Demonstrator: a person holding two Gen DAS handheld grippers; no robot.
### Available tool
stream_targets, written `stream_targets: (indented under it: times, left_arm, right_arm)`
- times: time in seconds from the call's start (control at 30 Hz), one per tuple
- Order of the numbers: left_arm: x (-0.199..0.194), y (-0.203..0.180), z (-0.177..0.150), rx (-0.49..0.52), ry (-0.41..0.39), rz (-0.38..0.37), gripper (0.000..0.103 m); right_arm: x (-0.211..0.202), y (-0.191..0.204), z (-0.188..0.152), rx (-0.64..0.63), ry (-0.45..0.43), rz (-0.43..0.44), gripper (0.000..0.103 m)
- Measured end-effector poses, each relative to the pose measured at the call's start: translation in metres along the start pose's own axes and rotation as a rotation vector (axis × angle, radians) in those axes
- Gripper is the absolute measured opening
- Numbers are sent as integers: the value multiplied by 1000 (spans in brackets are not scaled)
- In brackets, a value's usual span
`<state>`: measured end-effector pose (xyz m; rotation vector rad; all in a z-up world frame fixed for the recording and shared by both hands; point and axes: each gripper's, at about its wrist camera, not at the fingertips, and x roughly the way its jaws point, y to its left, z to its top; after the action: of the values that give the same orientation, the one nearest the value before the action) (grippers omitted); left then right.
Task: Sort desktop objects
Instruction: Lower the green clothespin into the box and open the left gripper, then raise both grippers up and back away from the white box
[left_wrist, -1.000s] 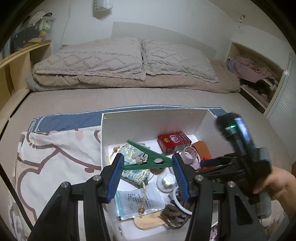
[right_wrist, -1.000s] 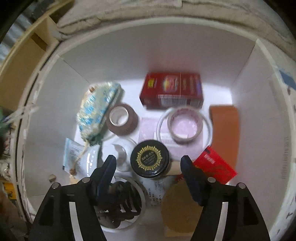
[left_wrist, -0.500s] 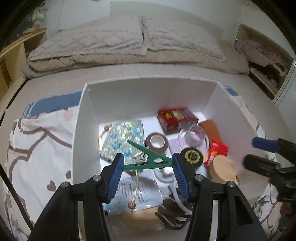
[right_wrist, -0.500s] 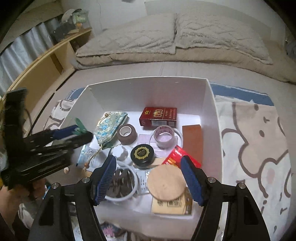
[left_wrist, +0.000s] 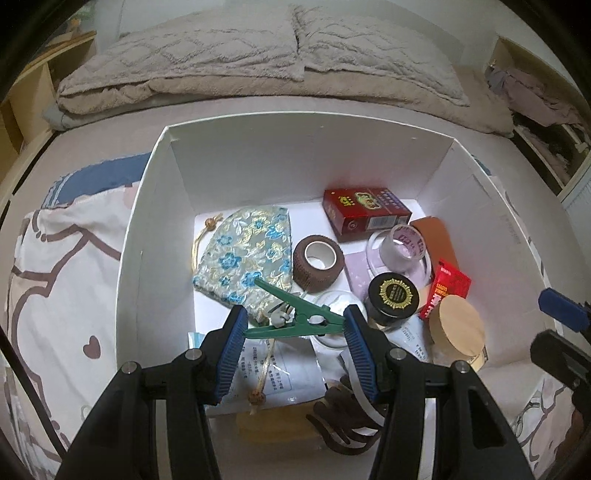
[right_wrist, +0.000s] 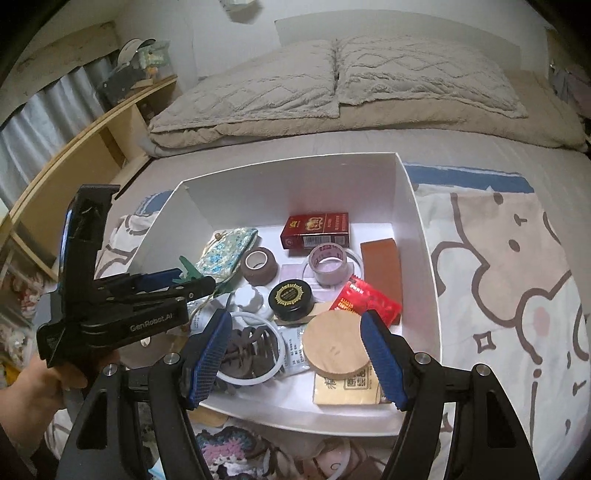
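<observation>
My left gripper (left_wrist: 293, 326) is shut on a green clothes peg (left_wrist: 291, 314) and holds it over the near left part of a white box (left_wrist: 147, 206) on the bed. The peg also shows in the right wrist view (right_wrist: 190, 275), in the left gripper (right_wrist: 192, 282). My right gripper (right_wrist: 295, 343) is open and empty, above the box's (right_wrist: 417, 206) near edge. In the box lie a floral pouch (left_wrist: 247, 254), a brown tape roll (left_wrist: 317, 262), a red carton (left_wrist: 365, 212), a clear tape roll (left_wrist: 404, 247), a black jar (left_wrist: 393, 299) and a round wooden lid (left_wrist: 458, 326).
The box stands on a patterned sheet (right_wrist: 509, 280) on a bed with a beige duvet (right_wrist: 332, 96). A wooden shelf (right_wrist: 74, 155) runs along the left. A crocheted piece (right_wrist: 225, 446) lies in front of the box. A dark hair claw (right_wrist: 247, 354) lies in a white ring.
My right gripper has pulled back and up out of the box to its near edge. My left gripper has moved forward over the box, the peg still in it.
</observation>
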<state>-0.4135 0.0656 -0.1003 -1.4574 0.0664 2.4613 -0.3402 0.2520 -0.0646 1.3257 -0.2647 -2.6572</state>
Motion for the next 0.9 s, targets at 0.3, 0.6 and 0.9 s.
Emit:
stream_targets:
  times: [0.3, 0.6, 0.9]
  left_arm:
    - [3, 0, 1, -18, 25, -49, 67]
    - [-6, -8, 2, -3, -5, -42, 78]
    - [-48, -18, 7, 20, -103, -21, 85]
  right_arm:
    - [2, -5, -5, 27, 1, 3, 72]
    - [-9, -9, -5, 44, -58, 21, 72]
    - [-39, -14, 2, 57, -165, 13, 72]
